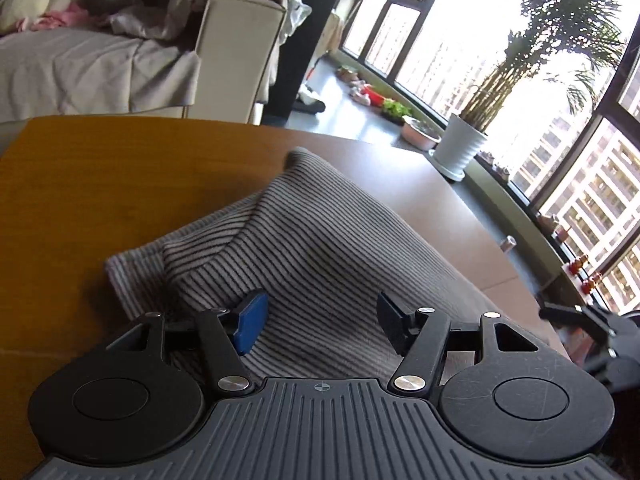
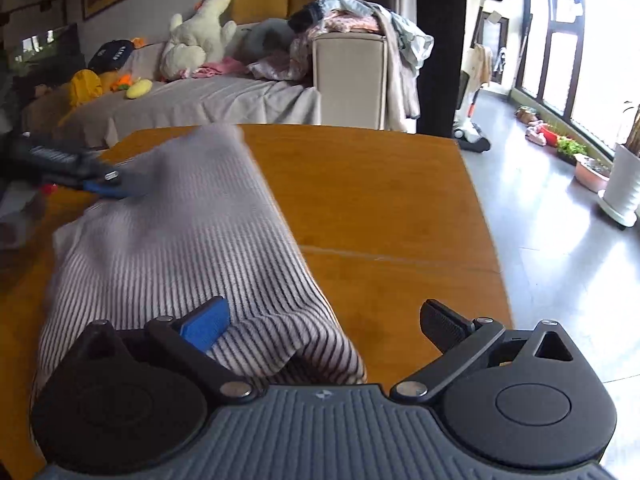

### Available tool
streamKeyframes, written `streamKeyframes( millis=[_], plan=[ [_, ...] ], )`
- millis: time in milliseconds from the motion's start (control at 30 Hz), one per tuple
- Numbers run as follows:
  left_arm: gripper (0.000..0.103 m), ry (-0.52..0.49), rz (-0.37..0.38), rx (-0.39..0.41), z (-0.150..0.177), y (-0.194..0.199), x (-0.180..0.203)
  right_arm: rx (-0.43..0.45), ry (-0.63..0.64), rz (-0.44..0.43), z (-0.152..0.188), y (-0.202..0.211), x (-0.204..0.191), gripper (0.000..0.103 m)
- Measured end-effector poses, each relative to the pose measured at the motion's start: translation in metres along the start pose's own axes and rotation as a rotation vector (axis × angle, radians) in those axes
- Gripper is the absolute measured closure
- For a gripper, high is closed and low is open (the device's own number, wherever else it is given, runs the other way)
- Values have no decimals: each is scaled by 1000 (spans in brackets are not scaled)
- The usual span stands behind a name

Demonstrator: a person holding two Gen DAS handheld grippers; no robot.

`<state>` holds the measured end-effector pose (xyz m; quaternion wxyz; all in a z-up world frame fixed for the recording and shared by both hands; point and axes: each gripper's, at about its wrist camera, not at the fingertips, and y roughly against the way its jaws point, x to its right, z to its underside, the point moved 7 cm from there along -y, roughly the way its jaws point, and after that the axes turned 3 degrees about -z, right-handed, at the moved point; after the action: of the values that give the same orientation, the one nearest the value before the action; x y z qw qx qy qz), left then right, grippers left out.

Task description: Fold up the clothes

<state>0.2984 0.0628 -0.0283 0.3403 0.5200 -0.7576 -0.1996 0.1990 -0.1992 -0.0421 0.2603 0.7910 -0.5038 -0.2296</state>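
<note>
Your striped garment (image 1: 304, 264) lies bunched on the wooden table (image 1: 100, 184), which serves as the landmark here. Your left gripper (image 1: 320, 322) hangs just above the cloth near the table's edge, jaws spread wide and gripping nothing. Your right gripper (image 2: 326, 320) is also spread wide (its blue pad (image 2: 206, 326) rests against the garment's near corner), the other finger over bare table.

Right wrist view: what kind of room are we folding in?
Most likely a home living room: a covered sofa with a plush toy behind the wooden table, and potted plants along tall windows.
</note>
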Motion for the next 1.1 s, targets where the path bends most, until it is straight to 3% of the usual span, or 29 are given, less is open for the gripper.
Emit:
streamKeyframes(
  millis=[133, 267, 400, 533, 800, 1100],
  plan=[
    [27, -73, -30, 6, -15, -14, 11, -9, 27, -113, 5, 11, -37, 1],
    [19, -106, -83, 23, -7, 7, 22, 86, 41, -94, -14, 33, -32, 1],
    [17, -118, -88, 33, 19, 42, 26, 126, 26, -32, -20, 34, -17, 27],
    [17, -100, -82, -13, 55, 50, 27, 16, 53, 15, 10, 6, -20, 28],
    [13, -115, -133, 37, 85, 58, 26, 72, -8, 33, 38, 23, -27, 28],
    [13, -117, -131, 103, 108, 80, 37, 99, 97, 101, 55, 49, -43, 23]
  ],
)
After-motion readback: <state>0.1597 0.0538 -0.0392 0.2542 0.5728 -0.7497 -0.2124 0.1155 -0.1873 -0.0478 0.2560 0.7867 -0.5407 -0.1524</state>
